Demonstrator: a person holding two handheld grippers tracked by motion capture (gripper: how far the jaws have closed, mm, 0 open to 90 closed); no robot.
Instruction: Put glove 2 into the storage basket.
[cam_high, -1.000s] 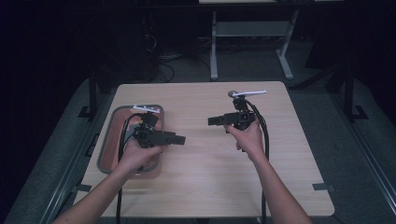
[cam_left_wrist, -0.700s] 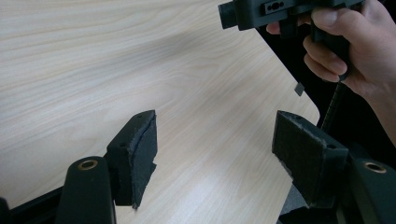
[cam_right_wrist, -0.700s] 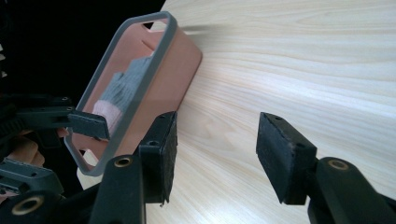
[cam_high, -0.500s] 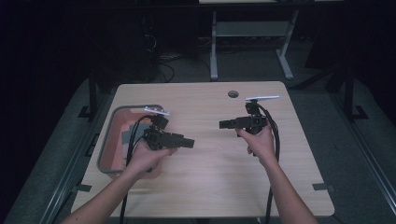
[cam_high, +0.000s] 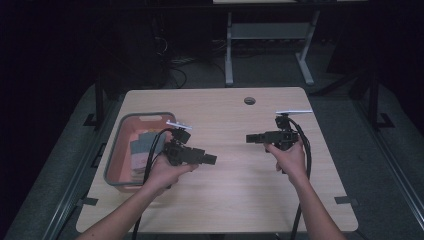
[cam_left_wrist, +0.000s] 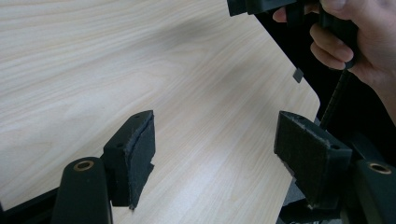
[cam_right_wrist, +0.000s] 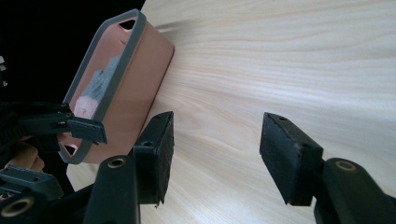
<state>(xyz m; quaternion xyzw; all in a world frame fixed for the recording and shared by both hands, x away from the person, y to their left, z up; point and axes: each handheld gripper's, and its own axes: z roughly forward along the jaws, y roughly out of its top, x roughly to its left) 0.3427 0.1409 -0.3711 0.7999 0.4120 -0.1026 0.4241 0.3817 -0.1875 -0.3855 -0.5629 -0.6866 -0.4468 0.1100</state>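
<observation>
My left gripper (cam_high: 211, 159) hovers over the left half of the wooden table (cam_high: 240, 195), its jaws pointing right. Seen from its own camera, the left gripper (cam_left_wrist: 215, 154) is open, with bare tabletop between the pads. My right gripper (cam_high: 248, 138) is held over the right half, pointing left towards the other one. It too is open and empty in its own view, right gripper (cam_right_wrist: 215, 154). The two tips face each other a short gap apart. A hand with the right gripper (cam_left_wrist: 261, 5) appears at the top of the left gripper view.
A pink basket with a grey rim (cam_high: 146, 115) stands at the table's left edge, holding folded cloths (cam_high: 141, 149); the basket (cam_right_wrist: 135, 88) also shows beside the left gripper (cam_right_wrist: 60, 123). A round cable hole (cam_high: 249, 100) lies near the far edge. Cables trail from both grippers.
Both grippers have drifted to the right and slightly towards the near edge. Both stay open and empty, and the basket has not moved.
</observation>
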